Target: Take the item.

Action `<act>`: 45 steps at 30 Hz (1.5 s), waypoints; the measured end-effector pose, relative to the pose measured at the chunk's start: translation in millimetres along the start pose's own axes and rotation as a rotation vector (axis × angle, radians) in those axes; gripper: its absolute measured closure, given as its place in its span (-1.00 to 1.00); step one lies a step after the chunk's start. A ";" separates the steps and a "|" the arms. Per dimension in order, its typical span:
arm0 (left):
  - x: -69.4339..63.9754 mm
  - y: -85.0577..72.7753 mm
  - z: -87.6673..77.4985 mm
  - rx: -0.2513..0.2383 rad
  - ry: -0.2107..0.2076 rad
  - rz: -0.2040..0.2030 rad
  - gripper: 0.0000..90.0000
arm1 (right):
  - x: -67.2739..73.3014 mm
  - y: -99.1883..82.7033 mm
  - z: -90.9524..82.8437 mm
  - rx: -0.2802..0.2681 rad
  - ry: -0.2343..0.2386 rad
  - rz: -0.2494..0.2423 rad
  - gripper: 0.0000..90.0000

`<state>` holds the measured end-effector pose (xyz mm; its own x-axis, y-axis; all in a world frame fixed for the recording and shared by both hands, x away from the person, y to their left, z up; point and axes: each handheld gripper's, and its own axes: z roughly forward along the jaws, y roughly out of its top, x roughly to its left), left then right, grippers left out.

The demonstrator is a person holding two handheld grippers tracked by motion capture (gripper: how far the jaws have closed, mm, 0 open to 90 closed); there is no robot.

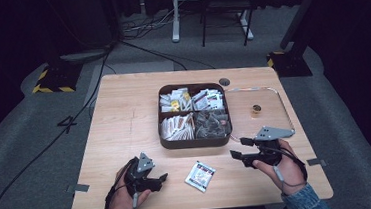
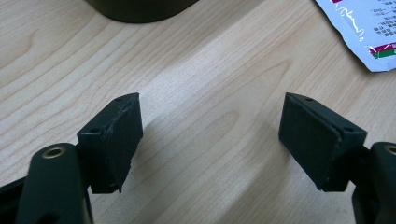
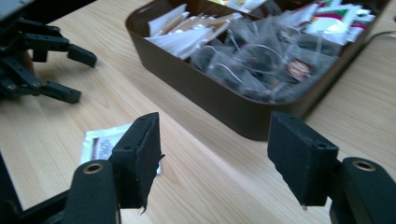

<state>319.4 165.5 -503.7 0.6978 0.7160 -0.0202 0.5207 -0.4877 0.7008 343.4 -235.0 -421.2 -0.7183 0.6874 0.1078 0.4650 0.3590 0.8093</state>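
The white sachet (image 1: 200, 175) lies flat on the table (image 1: 126, 139) between my empty, spread left tongs (image 1: 160, 181) and right tongs (image 1: 239, 148); it looks light, thin and slippery, so I would pinch one edge

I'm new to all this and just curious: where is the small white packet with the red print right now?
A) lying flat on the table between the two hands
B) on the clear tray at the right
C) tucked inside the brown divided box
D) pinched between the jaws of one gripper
A: the packet lies flat on the bare table, apart from the left gripper and the right gripper, both open and empty.
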 end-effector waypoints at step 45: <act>1.1 0.0 -0.3 0.004 0.001 0.004 -0.51 | -32.1 -73.8 29.3 0.128 -0.078 -0.054 -0.47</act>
<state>320.0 166.4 -503.5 0.6995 0.7145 -0.0172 0.5199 -0.4921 0.6983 347.4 -265.1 -501.2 -0.7036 0.7104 0.0170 0.4927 0.4704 0.7322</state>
